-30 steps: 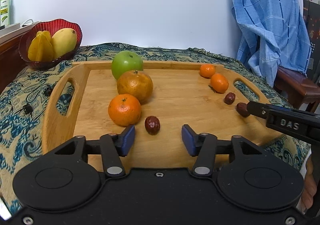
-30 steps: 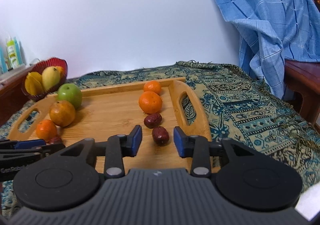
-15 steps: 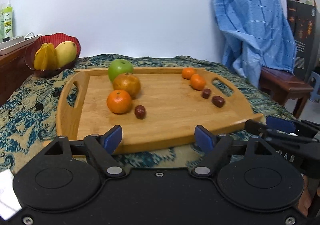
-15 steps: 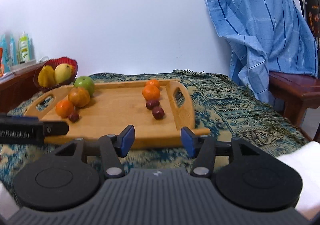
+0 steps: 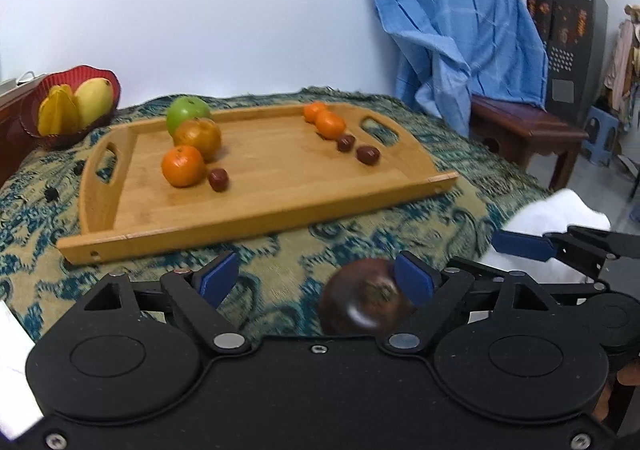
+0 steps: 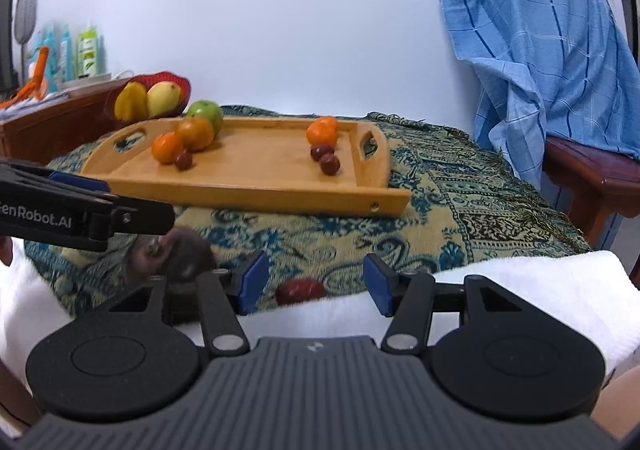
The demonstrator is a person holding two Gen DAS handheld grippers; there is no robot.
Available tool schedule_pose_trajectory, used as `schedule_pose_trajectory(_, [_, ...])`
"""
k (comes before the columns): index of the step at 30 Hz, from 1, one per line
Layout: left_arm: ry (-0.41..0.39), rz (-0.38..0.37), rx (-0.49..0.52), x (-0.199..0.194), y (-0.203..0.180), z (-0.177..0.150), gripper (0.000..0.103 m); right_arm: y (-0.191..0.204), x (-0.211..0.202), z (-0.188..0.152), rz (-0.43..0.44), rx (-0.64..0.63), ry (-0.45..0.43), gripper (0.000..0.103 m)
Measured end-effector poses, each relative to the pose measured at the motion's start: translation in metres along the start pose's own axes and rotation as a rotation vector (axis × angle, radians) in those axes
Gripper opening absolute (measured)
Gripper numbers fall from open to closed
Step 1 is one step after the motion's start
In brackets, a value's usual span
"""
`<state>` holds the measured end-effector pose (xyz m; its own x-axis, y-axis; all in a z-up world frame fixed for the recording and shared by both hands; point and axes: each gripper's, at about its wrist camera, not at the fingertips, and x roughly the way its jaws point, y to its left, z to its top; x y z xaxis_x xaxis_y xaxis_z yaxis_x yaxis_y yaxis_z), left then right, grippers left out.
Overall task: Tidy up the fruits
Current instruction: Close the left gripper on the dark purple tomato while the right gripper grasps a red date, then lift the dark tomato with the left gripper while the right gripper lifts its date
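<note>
A wooden tray [image 5: 280, 186] [image 6: 260, 186] lies on the patterned cloth. On its left stand a green apple [image 5: 187, 115], a brownish orange [image 5: 198, 135], an orange [image 5: 183, 166] and a date [image 5: 218, 180]. On its right lie two small oranges [image 5: 329, 123] and two dates [image 5: 368, 154]. My left gripper [image 5: 316, 282] is open and empty near the table's front edge; a dark round fruit [image 5: 366, 302] [image 6: 176, 250] sits by its right finger. My right gripper [image 6: 312, 282] is open and empty over a small red date [image 6: 300, 290] at the cloth's edge.
A red bowl [image 5: 60, 106] with a mango and starfruit stands at the back left. A blue cloth [image 5: 460, 38] hangs over a chair on the right, beside a dark wooden bench [image 5: 528, 130]. A white towel [image 6: 500, 290] lies at the table's front.
Both grippers have pulled back from the tray toward the table's front edge. The dark round fruit and the small red date have come into view there.
</note>
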<state>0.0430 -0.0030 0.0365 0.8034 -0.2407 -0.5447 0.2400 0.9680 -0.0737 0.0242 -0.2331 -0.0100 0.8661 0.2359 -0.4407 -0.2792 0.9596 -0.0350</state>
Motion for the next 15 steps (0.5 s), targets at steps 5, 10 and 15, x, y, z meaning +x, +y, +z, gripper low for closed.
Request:
schedule_pose_trajectory(5, [0.014, 0.002, 0.008, -0.001, -0.009, -0.008, 0.083, 0.003, -0.004, -0.004, 0.037, -0.047, 0.008, 0.053])
schedule_pose_trajectory(10, [0.016, 0.009, 0.020, -0.004, -0.015, -0.009, 0.077, 0.004, -0.002, -0.004, 0.048, -0.052, 0.018, 0.044])
schedule_pose_trajectory(15, [0.037, -0.013, 0.001, -0.008, -0.018, -0.010, 0.075, 0.006, 0.000, -0.004, 0.056, -0.066, 0.026, 0.044])
